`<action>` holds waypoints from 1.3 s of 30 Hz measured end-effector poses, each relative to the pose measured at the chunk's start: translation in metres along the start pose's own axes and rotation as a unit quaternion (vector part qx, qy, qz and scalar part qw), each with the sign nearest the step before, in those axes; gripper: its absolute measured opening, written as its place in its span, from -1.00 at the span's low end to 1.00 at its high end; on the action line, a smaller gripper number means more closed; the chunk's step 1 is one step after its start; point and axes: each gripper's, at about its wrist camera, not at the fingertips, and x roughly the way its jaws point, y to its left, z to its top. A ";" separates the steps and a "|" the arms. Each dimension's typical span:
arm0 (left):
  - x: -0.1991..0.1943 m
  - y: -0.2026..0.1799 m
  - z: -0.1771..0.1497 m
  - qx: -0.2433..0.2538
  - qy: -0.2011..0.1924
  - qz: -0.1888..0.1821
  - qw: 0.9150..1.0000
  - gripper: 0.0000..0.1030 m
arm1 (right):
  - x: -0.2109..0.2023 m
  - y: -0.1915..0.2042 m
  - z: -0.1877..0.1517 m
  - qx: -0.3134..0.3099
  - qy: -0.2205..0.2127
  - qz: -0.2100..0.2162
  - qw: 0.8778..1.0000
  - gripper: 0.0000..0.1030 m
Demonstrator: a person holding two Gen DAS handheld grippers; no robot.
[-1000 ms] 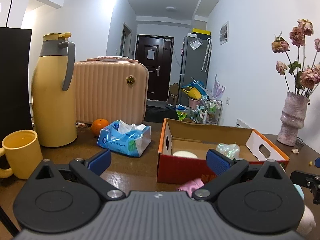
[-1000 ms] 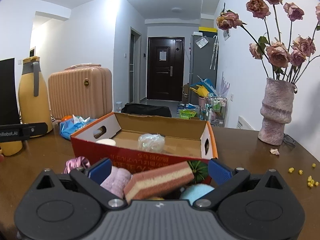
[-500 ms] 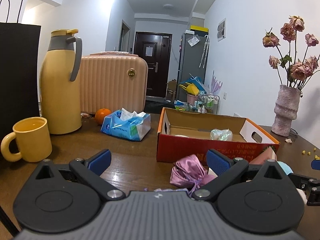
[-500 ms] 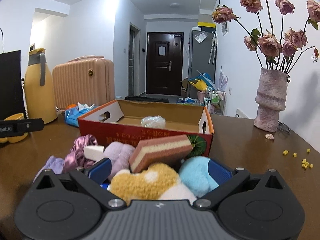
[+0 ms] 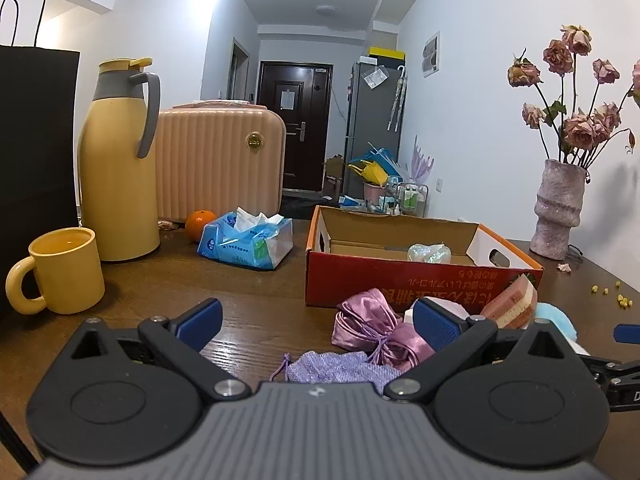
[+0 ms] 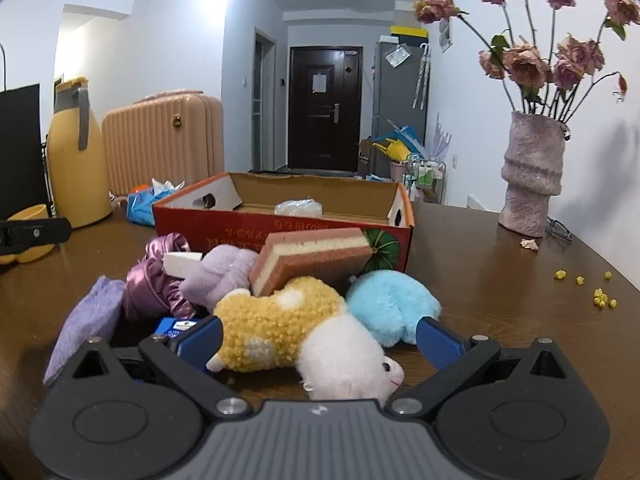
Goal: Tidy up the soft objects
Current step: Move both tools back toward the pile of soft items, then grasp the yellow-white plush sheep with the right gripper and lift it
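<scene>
1. The right gripper point(image 6: 318, 338) has its fingers point(image 6: 438, 342) spread wide and grips nothing; a yellow-and-white plush toy point(image 6: 304, 330) lies on the bench point(image 6: 500, 280) between them, and whether a finger touches it cannot be told.
2. Just behind the plush sit a blue fluffy ball point(image 6: 390, 306), a layered sponge point(image 6: 314, 254) tilted against a lilac plush point(image 6: 224, 270), a satin pouch point(image 6: 154, 280) and a lavender knit pouch point(image 6: 86, 320).
3. Beyond this heap stands the red cardboard box point(image 6: 280, 226), open on top, with a clear-wrapped bundle point(image 6: 298, 209) inside.
4. The left gripper point(image 5: 316, 318) also has its fingers point(image 5: 200, 320) wide apart and empty, above the bench with the lavender knit pouch and the satin pouch just ahead of its right finger.
5. Farther left are a tissue pack point(image 5: 246, 240), an orange point(image 5: 200, 224), a yellow mug point(image 5: 60, 270), a yellow thermos point(image 5: 118, 176) and a pink suitcase point(image 5: 218, 162); a vase of dried roses point(image 5: 560, 210) stands at the right.
</scene>
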 end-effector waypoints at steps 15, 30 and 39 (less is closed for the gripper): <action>0.013 0.000 -0.005 0.004 0.029 0.009 1.000 1.00 | 0.053 0.015 0.004 -0.115 0.069 0.026 0.991 0.99; 0.023 -0.003 -0.011 0.013 0.049 0.017 0.999 1.00 | 0.076 0.003 -0.002 -0.071 0.098 0.073 0.990 0.06; 0.025 -0.002 -0.011 0.008 0.052 0.017 0.998 1.00 | 0.063 -0.001 -0.002 -0.053 0.078 0.067 0.993 -0.02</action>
